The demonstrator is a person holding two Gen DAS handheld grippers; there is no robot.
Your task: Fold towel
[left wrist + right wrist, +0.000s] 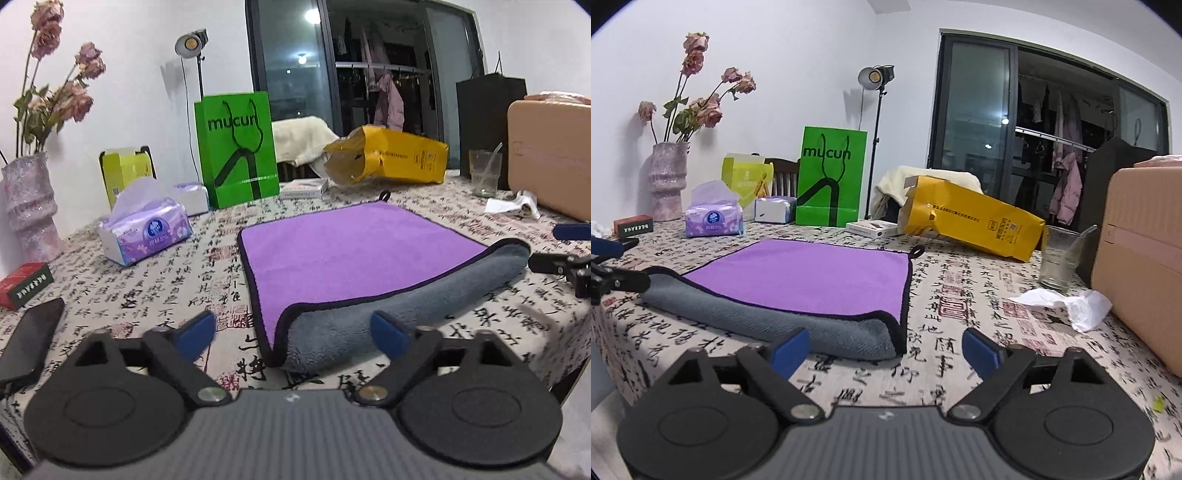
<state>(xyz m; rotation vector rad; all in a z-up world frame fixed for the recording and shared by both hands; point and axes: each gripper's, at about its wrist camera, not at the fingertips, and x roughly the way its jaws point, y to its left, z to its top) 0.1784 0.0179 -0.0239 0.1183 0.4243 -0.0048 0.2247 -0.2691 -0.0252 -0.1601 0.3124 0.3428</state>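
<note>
A towel, purple on top and grey beneath, lies on the patterned tablecloth, its near edge turned over so a grey band [388, 306] shows across the purple face [347, 251]. It also shows in the right wrist view [812, 273] with the grey band [768, 314] nearest. My left gripper [293, 332] is open and empty, just short of the towel's near left corner. My right gripper [886, 350] is open and empty, just short of the near right corner. The right gripper's blue-tipped fingers show at the right edge of the left wrist view [561, 254].
Behind the towel stand a green bag [238, 147], a yellow bag on its side [391, 155], a tissue pack [146, 229], a glass [1058, 258] and a pink case [1141, 258]. A vase of dried flowers [29, 206], a phone [29, 339] and crumpled paper [1067, 302] lie around.
</note>
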